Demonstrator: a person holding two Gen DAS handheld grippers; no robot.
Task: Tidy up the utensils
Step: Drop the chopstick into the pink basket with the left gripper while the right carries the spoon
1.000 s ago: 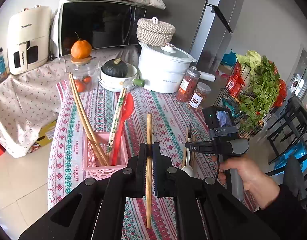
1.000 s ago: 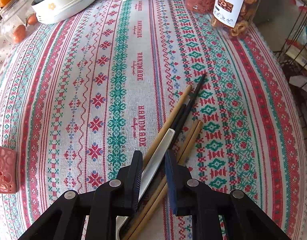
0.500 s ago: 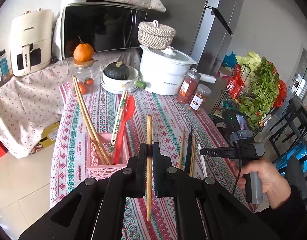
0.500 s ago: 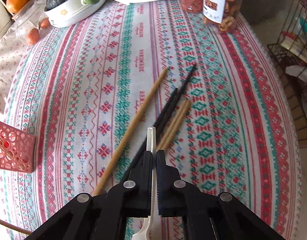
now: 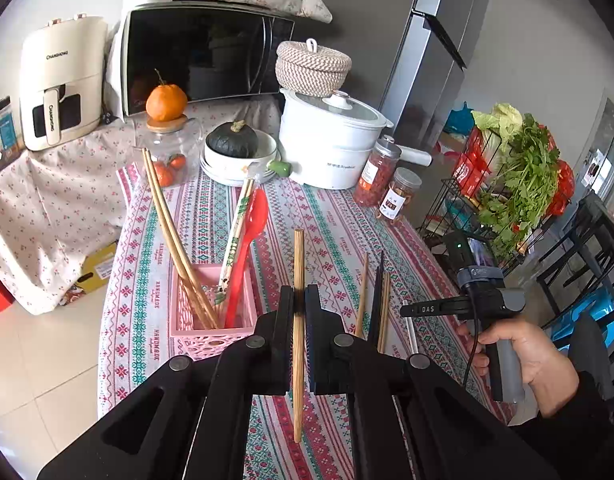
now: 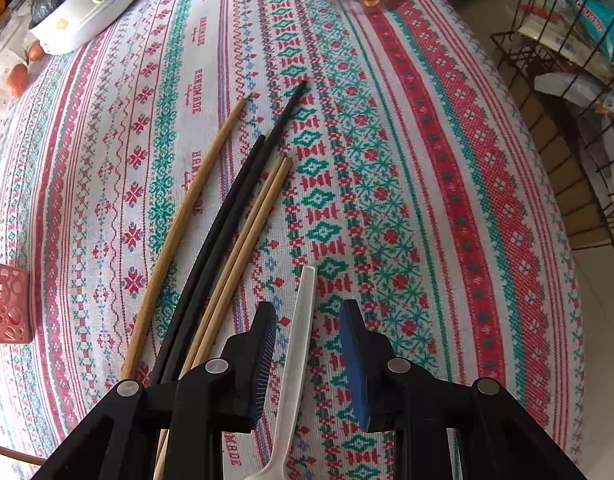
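At the centre of the left wrist view, the left tool [image 5: 299, 316] was clenched on a single wooden chopstick [image 5: 298, 272], held nearly upright above the patterned worktop [image 5: 339, 224]. Just left of it in the frame stood a pink perforated basket [image 5: 211, 332] holding two long wooden chopsticks [image 5: 167, 224], a wrapped pair [image 5: 237, 232] and a red spoon [image 5: 247, 248].

In the right wrist view, the right tool [image 6: 309, 354] was released, its two pads spread either side of a white plastic spoon [image 6: 299, 344] lying on the cloth at lower centre. To the left of the spoon lay a lone wooden chopstick [image 6: 187, 220], a black pair [image 6: 243, 196] and a shorter wooden pair [image 6: 249, 236], fanned close together and converging toward the bottom of the frame. A corner of the basket showed at the left edge, well apart from them.
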